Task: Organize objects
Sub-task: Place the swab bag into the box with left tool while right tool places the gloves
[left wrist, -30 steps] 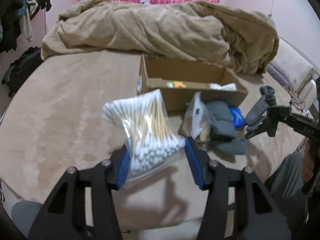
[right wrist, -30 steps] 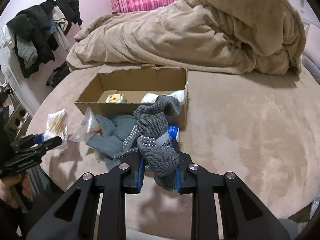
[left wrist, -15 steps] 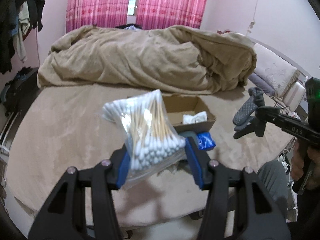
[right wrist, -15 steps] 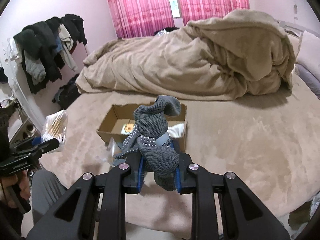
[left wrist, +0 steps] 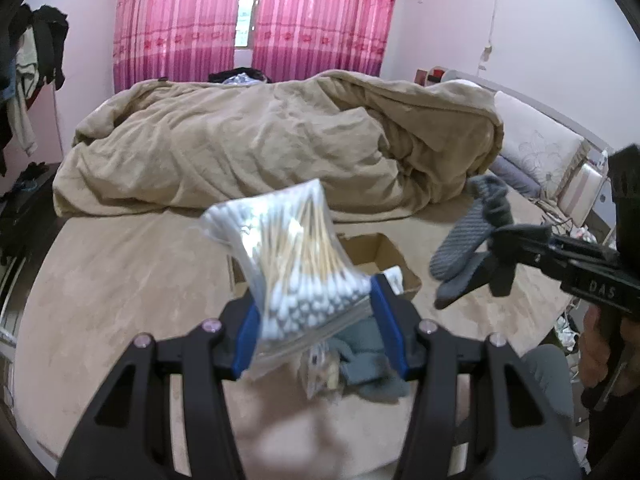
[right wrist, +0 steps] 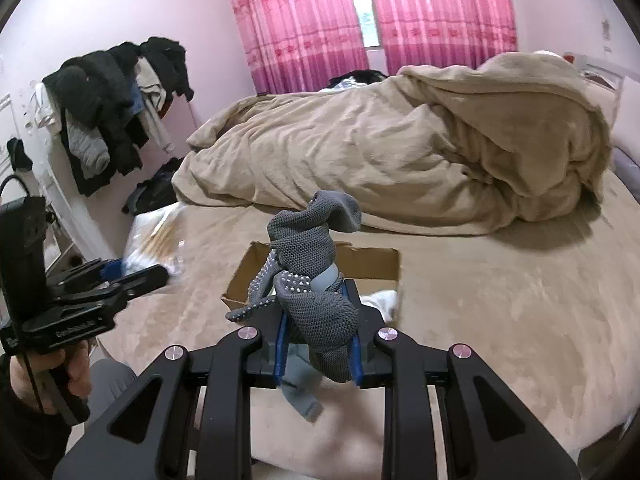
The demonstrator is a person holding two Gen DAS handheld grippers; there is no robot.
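My left gripper [left wrist: 316, 320] is shut on a clear bag of cotton swabs [left wrist: 296, 264] and holds it high above the bed. My right gripper [right wrist: 318, 344] is shut on a grey sock with grip dots [right wrist: 308, 280], also lifted; it shows in the left wrist view [left wrist: 468, 244]. An open cardboard box [right wrist: 372, 264] sits on the tan bedspread below both, with a white item [right wrist: 384, 300] inside. Greenish-grey cloth [left wrist: 368, 360] and a small clear packet [left wrist: 320, 372] lie on the bed in front of the box.
A heaped tan duvet [right wrist: 400, 152] covers the far half of the bed. Clothes hang on a rack [right wrist: 112, 100] at left. Pink curtains [left wrist: 248, 20] hang behind. Pillows [left wrist: 536, 152] lie at the right. The left gripper with its bag shows in the right wrist view [right wrist: 132, 276].
Both grippers have risen and pulled back from the box, each still holding its item. The box and the cloth pile now look smaller and lower.
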